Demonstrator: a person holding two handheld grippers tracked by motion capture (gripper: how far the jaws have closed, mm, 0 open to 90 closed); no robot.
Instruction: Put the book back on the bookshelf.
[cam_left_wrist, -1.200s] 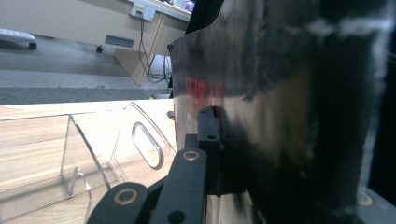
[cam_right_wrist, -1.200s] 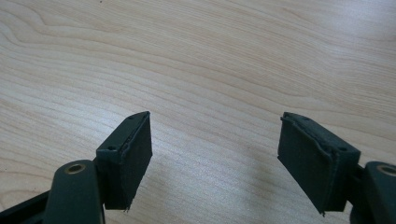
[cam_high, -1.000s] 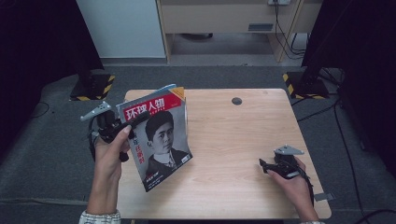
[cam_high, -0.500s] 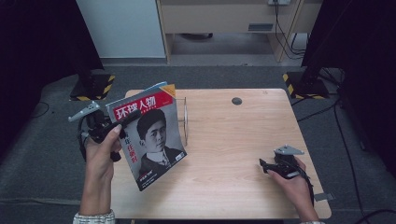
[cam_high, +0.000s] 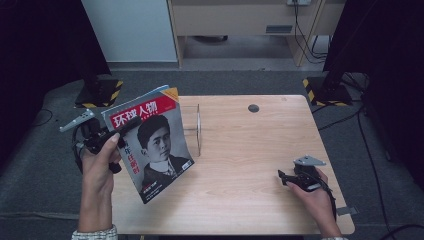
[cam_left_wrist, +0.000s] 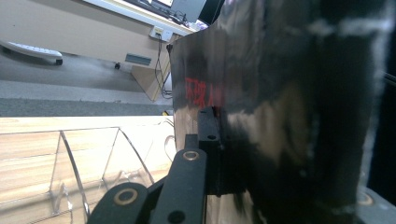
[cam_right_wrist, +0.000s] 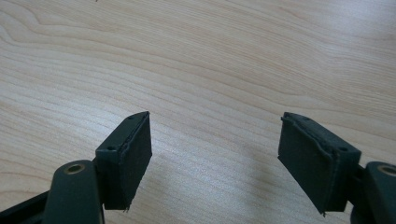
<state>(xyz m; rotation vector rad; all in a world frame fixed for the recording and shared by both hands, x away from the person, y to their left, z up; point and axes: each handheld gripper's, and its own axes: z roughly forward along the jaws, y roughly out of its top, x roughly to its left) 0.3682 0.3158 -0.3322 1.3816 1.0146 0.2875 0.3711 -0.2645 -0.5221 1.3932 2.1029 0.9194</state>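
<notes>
— Over the table's left edge, what is the left gripper (cam_high: 120, 131) doing?
— Clamped on the magazine (cam_high: 150, 142), held up off the wooden table (cam_high: 240, 150) — cover tilted, portrait facing up. A clear acrylic stand (cam_high: 196, 127) sits just beside it.
— And the right gripper (cam_high: 286, 176)?
— Low at the table's right side — jaws spread wide, nothing between them.
</notes>
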